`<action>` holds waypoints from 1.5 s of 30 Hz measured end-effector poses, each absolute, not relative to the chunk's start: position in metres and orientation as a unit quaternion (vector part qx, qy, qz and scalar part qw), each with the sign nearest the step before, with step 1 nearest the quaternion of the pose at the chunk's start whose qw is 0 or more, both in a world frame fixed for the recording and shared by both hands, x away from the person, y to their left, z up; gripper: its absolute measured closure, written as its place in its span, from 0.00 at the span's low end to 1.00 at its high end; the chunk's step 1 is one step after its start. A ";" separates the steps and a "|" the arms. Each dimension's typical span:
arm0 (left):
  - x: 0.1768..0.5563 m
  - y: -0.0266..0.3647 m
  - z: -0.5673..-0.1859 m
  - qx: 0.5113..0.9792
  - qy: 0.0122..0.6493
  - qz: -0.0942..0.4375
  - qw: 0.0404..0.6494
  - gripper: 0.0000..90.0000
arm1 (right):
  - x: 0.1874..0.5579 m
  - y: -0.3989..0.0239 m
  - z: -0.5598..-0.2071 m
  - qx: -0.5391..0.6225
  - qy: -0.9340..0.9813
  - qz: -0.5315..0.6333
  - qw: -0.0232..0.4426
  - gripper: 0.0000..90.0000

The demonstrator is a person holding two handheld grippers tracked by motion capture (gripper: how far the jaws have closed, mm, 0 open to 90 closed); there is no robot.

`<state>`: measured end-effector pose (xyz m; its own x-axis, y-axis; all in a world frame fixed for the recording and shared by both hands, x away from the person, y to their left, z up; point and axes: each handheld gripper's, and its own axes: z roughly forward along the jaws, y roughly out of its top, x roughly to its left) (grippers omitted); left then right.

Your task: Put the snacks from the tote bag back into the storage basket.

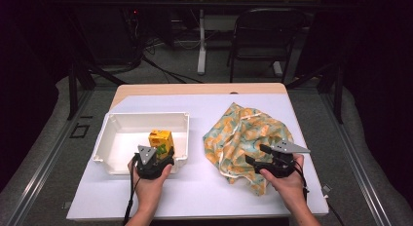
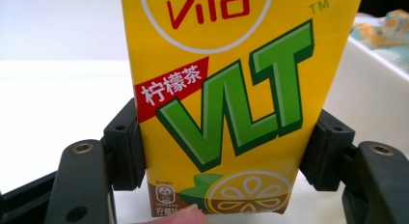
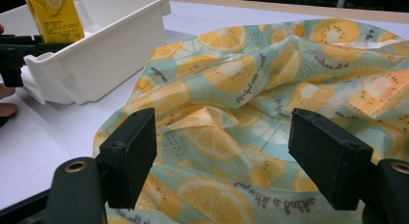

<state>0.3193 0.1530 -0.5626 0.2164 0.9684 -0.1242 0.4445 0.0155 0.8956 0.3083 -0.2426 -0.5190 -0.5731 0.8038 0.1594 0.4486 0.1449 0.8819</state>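
1. Drink carton [image 1: 161,141]: yellow lemon-tea carton standing upright in the white bin [image 1: 117,138], near the bin's front wall, at the left of the bench [image 1: 204,197].
2. Left tongs [image 1: 157,158]: directly in front of the carton; in the left gripper view the pads [image 2: 126,144] press both side faces of the carton [image 2: 226,113], pinching it low on its body. The long axis is vertical, so a straight lift seems the likely next move.
3. Right tongs [image 1: 260,155]: spread, over the fruit-print drawstring bag [image 1: 246,136]; the right gripper view shows cloth [image 3: 270,118] between the jaws, ungripped.
4. Key relation: the bag lies to the carton's right, well apart; the left hand [image 1: 148,179] is nearer the carton.
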 end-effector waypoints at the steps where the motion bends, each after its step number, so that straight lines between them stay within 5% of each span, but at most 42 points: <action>1: 0.320 0.153 -0.563 0.638 0.555 0.292 0.447 0.35 | 0.308 -0.243 -0.519 0.427 0.735 0.496 0.179 0.28; 33: 0.311 0.153 -0.563 0.675 0.568 0.247 0.401 0.25 | 0.310 -0.246 -0.525 0.438 0.733 0.487 0.185 0.29; 40: 0.297 0.164 -0.558 0.683 0.558 0.225 0.413 0.25 | 0.310 -0.249 -0.525 0.438 0.735 0.484 0.185 0.29; 45: 0.287 0.178 -0.552 0.689 0.554 0.214 0.416 0.34 | 0.308 -0.249 -0.525 0.440 0.732 0.485 0.188 0.29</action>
<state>0.2868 0.1777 -0.5518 0.2947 0.9409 -0.1667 0.5856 -0.0400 0.8096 0.3076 -0.2492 -0.5254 -0.5424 0.8264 0.1512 0.4606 0.1420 0.8762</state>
